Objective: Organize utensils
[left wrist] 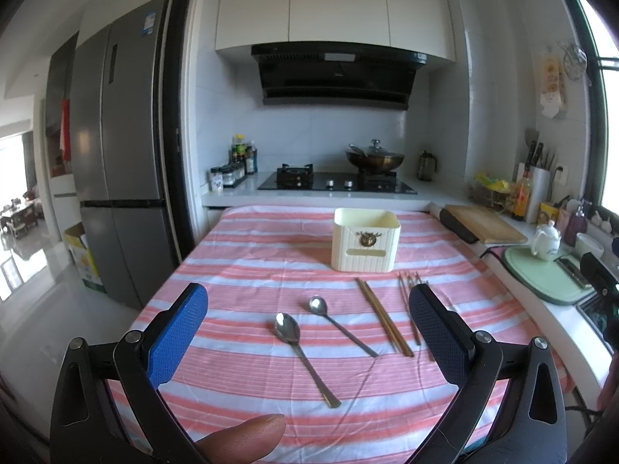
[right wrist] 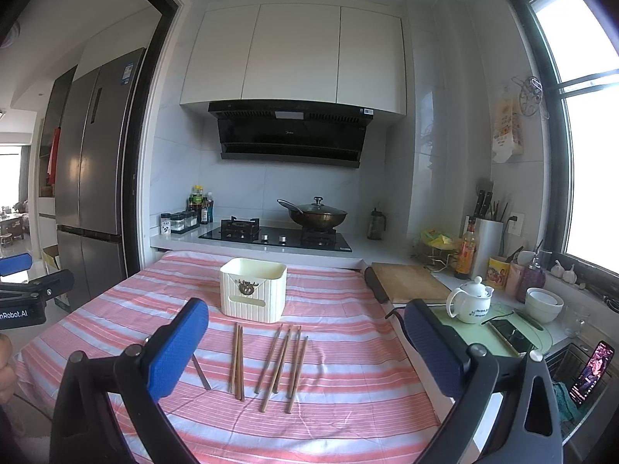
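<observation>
Your kitchen table's pink striped cloth, 2 spoons, chopsticks, cream box; your left gripper and right gripper both wide apart, holding nothing; stove behind

Background fixtures: grey refrigerator at left; white wall cabinets above a black range hood; lidded wok on a gas hob; wooden cutting board beside a white teapot; knife block near the window.
</observation>
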